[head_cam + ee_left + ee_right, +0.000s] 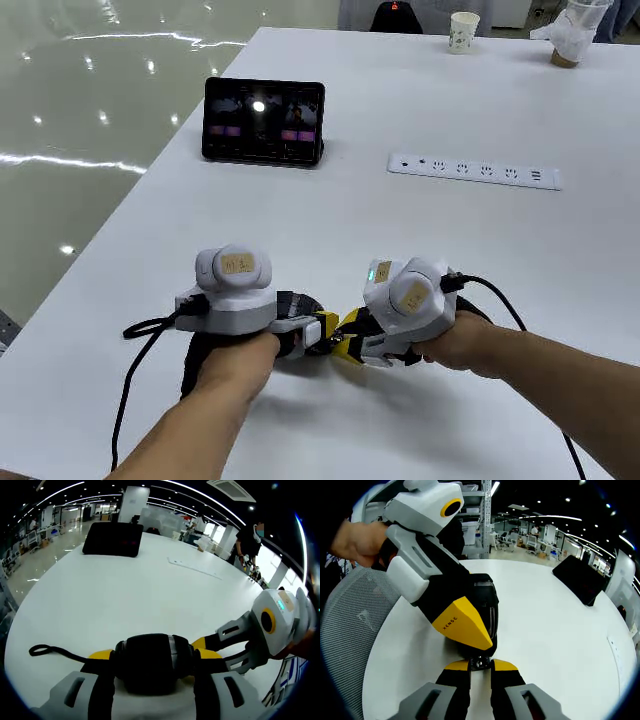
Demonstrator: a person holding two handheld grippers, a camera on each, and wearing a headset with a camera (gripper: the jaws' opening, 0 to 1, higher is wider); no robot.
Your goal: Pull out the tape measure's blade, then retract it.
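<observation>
Evidently, left hand-held gripper (152, 654) clamped the tape measure (152, 670); right hand-held gripper (481, 671) pinched its blade tip (480, 662). A straight pull toward 3 o'clock seemed best.

White table (330, 215): the left gripper (322, 328) grips a dark tape measure (297, 306). The right gripper (347, 340) meets it, yellow tips touching. Farther back stand a tablet (264, 121), a power strip (474, 170) and a paper cup (464, 31). A black cable (135, 370) trails off left.
</observation>
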